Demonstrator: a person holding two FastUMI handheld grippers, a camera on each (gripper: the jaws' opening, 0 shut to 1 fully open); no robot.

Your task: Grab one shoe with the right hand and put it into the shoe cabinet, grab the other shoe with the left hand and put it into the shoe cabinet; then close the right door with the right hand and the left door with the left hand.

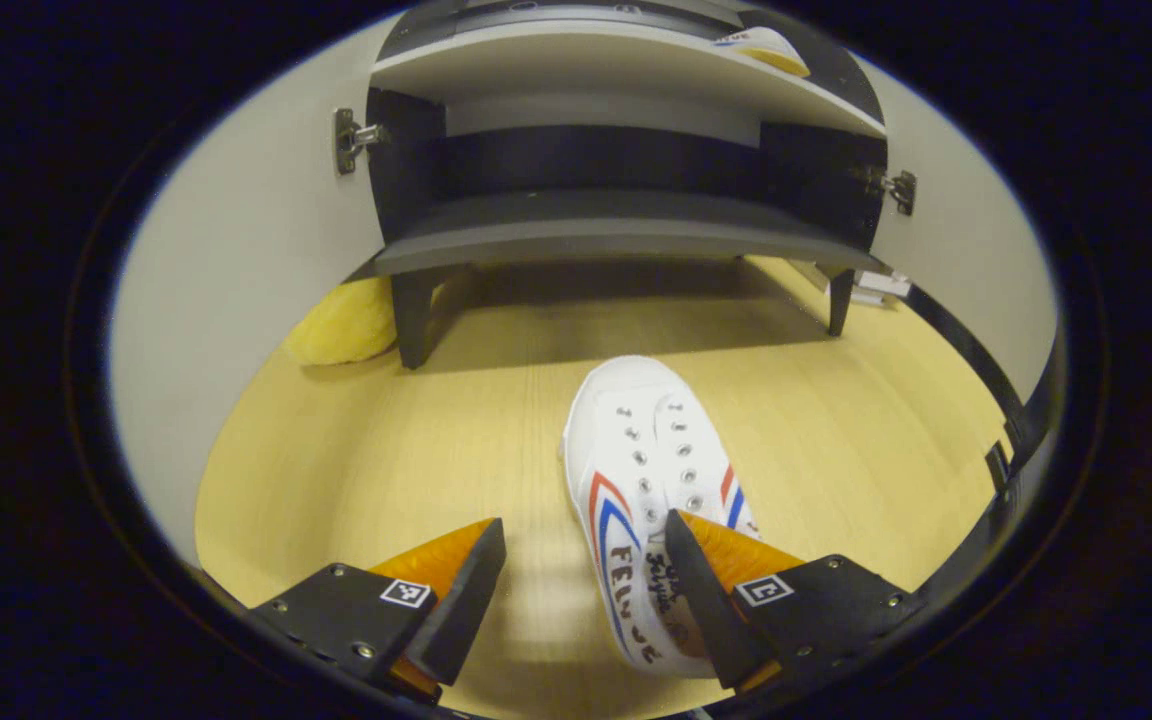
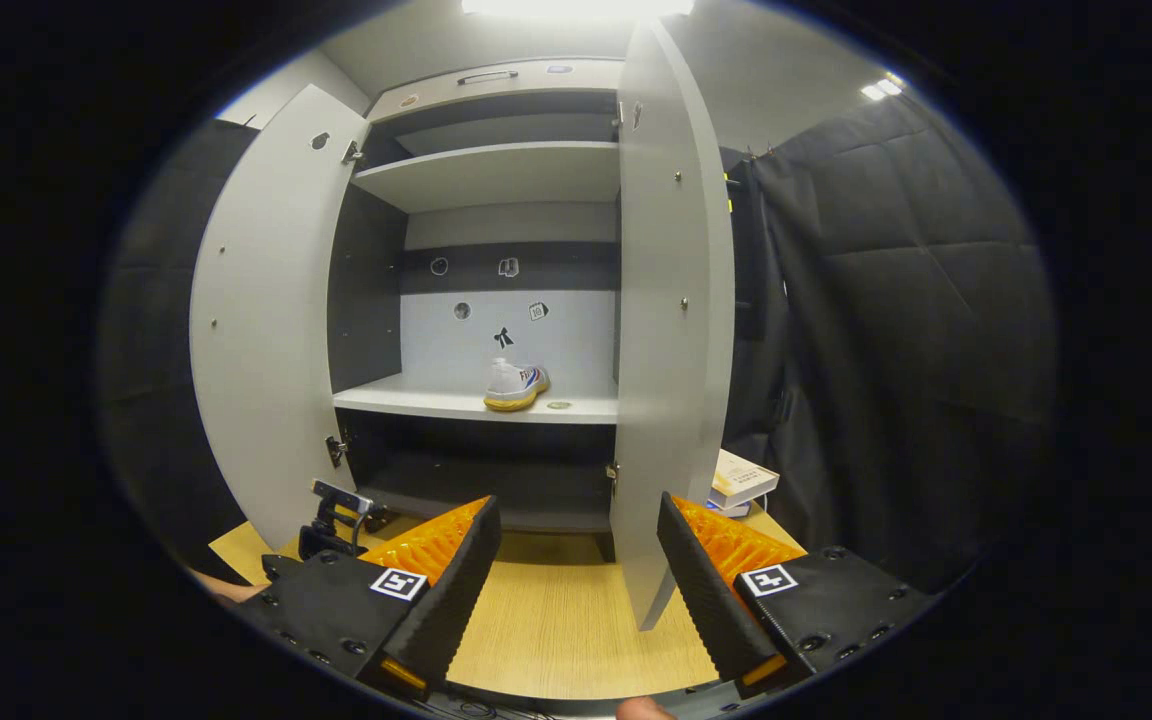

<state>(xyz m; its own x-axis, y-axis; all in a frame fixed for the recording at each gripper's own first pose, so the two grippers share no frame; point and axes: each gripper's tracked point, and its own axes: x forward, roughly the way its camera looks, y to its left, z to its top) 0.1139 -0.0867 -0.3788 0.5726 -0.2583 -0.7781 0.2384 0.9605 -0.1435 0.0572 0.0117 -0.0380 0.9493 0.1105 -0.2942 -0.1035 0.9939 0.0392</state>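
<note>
Light wood-grain floor (image 1: 356, 450) w/ one white shoe (image 1: 636, 440) lying flat on it, toe toward the cabinet, red & blue stripes on its sides. Yellow soft thing (image 1: 341, 325) also on floor, by cabinet's front left leg (image 1: 414, 320); cabinet stands on short dark legs. In right gripper view, middle shelf (image 2: 416, 400) carries the 2nd shoe (image 2: 514, 385), heel out, near shelf's right part. Books (image 2: 744, 482) stacked on floor right of cabinet.

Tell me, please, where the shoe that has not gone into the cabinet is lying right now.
In the left gripper view the shoe lies on the wooden floor before the open cabinet, toe toward it, heel beside one finger of the open left hand-held gripper.
</note>
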